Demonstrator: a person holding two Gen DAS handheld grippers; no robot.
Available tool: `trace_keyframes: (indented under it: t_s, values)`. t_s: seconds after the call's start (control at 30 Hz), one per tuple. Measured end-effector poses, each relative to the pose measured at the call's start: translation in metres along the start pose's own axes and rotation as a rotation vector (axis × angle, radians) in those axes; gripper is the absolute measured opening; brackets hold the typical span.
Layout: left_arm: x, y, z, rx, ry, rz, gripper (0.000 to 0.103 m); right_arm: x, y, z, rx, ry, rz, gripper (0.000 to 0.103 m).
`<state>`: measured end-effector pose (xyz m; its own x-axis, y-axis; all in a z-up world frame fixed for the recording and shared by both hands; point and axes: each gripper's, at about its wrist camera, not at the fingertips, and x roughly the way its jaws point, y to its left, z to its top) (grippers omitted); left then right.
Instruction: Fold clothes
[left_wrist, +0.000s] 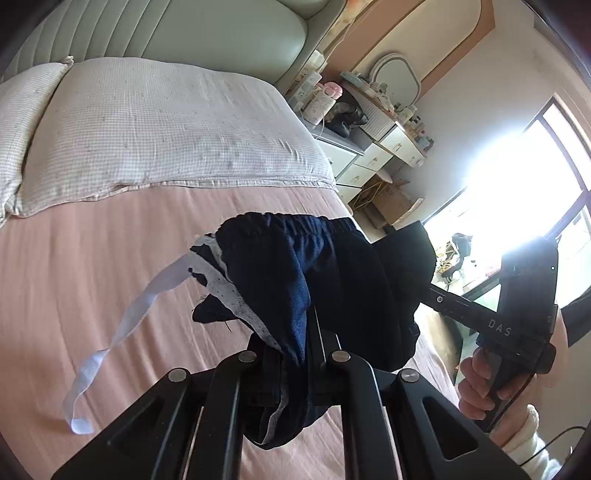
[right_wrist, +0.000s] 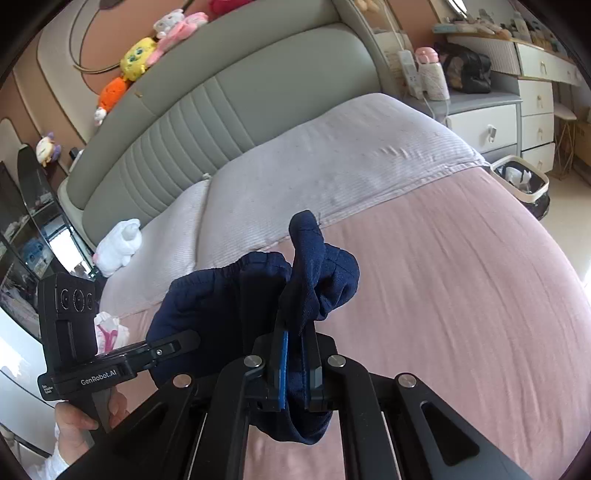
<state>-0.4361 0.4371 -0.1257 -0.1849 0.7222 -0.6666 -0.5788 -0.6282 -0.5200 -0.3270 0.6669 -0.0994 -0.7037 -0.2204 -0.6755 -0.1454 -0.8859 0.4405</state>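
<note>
Now both claws, left gripper (left_wrist: 295, 354) and right gripper (right_wrist: 295, 365), clamp the navy garment (left_wrist: 295, 266) above the pink bed (left_wrist: 110, 258).

Left gripper (left_wrist: 295, 354): jaws closed tight, fingers pinching navy cloth (left_wrist: 288, 280) that bunches over and between them; pointing obliquely downward. Right gripper (right_wrist: 295, 354): jaws likewise closed, navy cloth clamped between the pads and spilling out above and below. Right hand (left_wrist: 476, 384) seen in left wrist view, fingers wrapped round the black handle, white cuff at the wrist. Left hand (right_wrist: 79, 417) seen in right wrist view, gripping its handle from below.
</note>
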Motion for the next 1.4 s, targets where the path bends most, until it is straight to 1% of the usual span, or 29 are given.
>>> trace_keyframes:
  t_s: [0.07, 0.13, 0.2, 0.23, 0.3, 0.33, 0.37, 0.43, 0.5, 0.53, 0.57, 0.6, 0.63, 0.67, 0.7, 0.77, 0.8, 0.83, 0.9, 0.97, 1.0, 1.07, 1.1, 1.13, 1.2, 1.27, 1.3, 1.33, 1.4]
  values:
    - [0.032, 0.000, 0.000, 0.009, 0.022, 0.029, 0.009, 0.009, -0.040, 0.007, 0.044, 0.034, -0.031, 0.006]
    - [0.071, 0.010, -0.008, -0.024, 0.110, 0.031, 0.009, 0.027, -0.082, 0.005, 0.098, 0.094, -0.062, 0.007]
    - [0.107, 0.022, -0.016, -0.046, 0.217, 0.079, 0.012, 0.050, -0.116, -0.009, 0.140, 0.167, -0.089, 0.008]
    - [0.118, 0.026, -0.019, -0.038, 0.254, 0.103, 0.014, 0.060, -0.127, -0.016, 0.146, 0.195, -0.119, 0.008]
    - [0.115, 0.026, -0.022, 0.004, 0.248, 0.102, 0.018, 0.069, -0.141, -0.029, 0.153, 0.219, -0.155, 0.010]
    - [0.107, 0.025, -0.022, 0.036, 0.234, 0.125, 0.029, 0.066, -0.143, -0.033, 0.157, 0.204, -0.144, 0.013]
    - [0.097, 0.023, -0.022, 0.072, 0.218, 0.154, 0.045, 0.061, -0.142, -0.035, 0.149, 0.180, -0.141, 0.021]
    - [0.073, 0.021, -0.026, 0.133, 0.152, 0.220, 0.055, 0.047, -0.132, -0.035, 0.084, 0.112, -0.214, 0.026]
    - [0.049, 0.020, -0.030, 0.173, 0.043, 0.314, 0.055, 0.035, -0.114, -0.035, -0.005, 0.032, -0.318, 0.026]
    - [0.041, 0.018, -0.032, 0.198, -0.010, 0.334, 0.055, 0.032, -0.103, -0.037, -0.047, -0.004, -0.335, 0.026]
    - [0.041, 0.015, -0.031, 0.224, -0.028, 0.306, 0.055, 0.030, -0.093, -0.040, -0.082, -0.027, -0.312, 0.026]
    - [0.045, 0.014, -0.029, 0.246, -0.025, 0.251, 0.055, 0.032, -0.083, -0.045, -0.113, -0.031, -0.274, 0.026]
    - [0.053, 0.012, -0.027, 0.261, -0.013, 0.221, 0.055, 0.045, -0.073, -0.054, -0.133, 0.023, -0.204, 0.026]
    - [0.064, 0.010, -0.026, 0.271, 0.006, 0.213, 0.055, 0.060, -0.065, -0.062, -0.146, 0.093, -0.152, 0.026]
    - [0.076, 0.008, -0.025, 0.281, 0.024, 0.204, 0.055, 0.075, -0.058, -0.069, -0.157, 0.154, -0.122, 0.026]
    - [0.092, 0.001, -0.026, 0.326, 0.039, 0.202, 0.054, 0.100, -0.056, -0.084, -0.162, 0.229, -0.177, 0.026]
    - [0.097, -0.004, -0.028, 0.359, 0.046, 0.229, 0.054, 0.105, -0.061, -0.091, -0.148, 0.249, -0.210, 0.025]
    - [0.103, -0.006, -0.030, 0.389, 0.053, 0.289, 0.054, 0.106, -0.065, -0.096, -0.133, 0.260, -0.234, 0.020]
    - [0.110, 0.002, -0.030, 0.389, 0.093, 0.365, 0.055, 0.092, -0.073, -0.096, -0.101, 0.237, -0.232, 0.020]
    - [0.107, 0.016, -0.028, 0.323, 0.124, 0.376, 0.057, 0.076, -0.075, -0.093, -0.093, 0.226, -0.249, 0.020]
    - [0.100, 0.019, -0.027, 0.293, 0.110, 0.360, 0.056, 0.068, -0.075, -0.091, -0.099, 0.205, -0.253, 0.020]
    - [0.073, 0.006, -0.028, 0.312, -0.012, 0.286, 0.056, 0.054, -0.073, -0.088, -0.116, 0.162, -0.260, 0.020]
    - [0.074, 0.003, -0.027, 0.333, -0.028, 0.285, 0.056, 0.050, -0.067, -0.085, -0.142, 0.138, -0.260, 0.020]
    - [0.086, 0.002, -0.025, 0.358, -0.001, 0.314, 0.056, 0.051, -0.059, -0.078, -0.182, 0.118, -0.269, 0.020]
    - [0.109, 0.002, -0.021, 0.408, 0.054, 0.374, 0.056, 0.062, -0.038, -0.063, -0.275, 0.085, -0.282, 0.020]
    - [0.133, 0.001, -0.017, 0.457, 0.110, 0.433, 0.057, 0.086, -0.022, -0.053, -0.327, 0.077, -0.281, 0.022]
    - [0.143, 0.007, -0.016, 0.446, 0.142, 0.431, 0.057, 0.100, -0.021, -0.051, -0.334, 0.096, -0.305, 0.022]
    - [0.144, 0.015, -0.013, 0.392, 0.158, 0.399, 0.057, 0.111, -0.022, -0.052, -0.327, 0.127, -0.337, 0.022]
    - [0.124, 0.014, -0.005, 0.322, 0.110, 0.375, 0.057, 0.127, -0.024, -0.053, -0.309, 0.172, -0.394, 0.023]
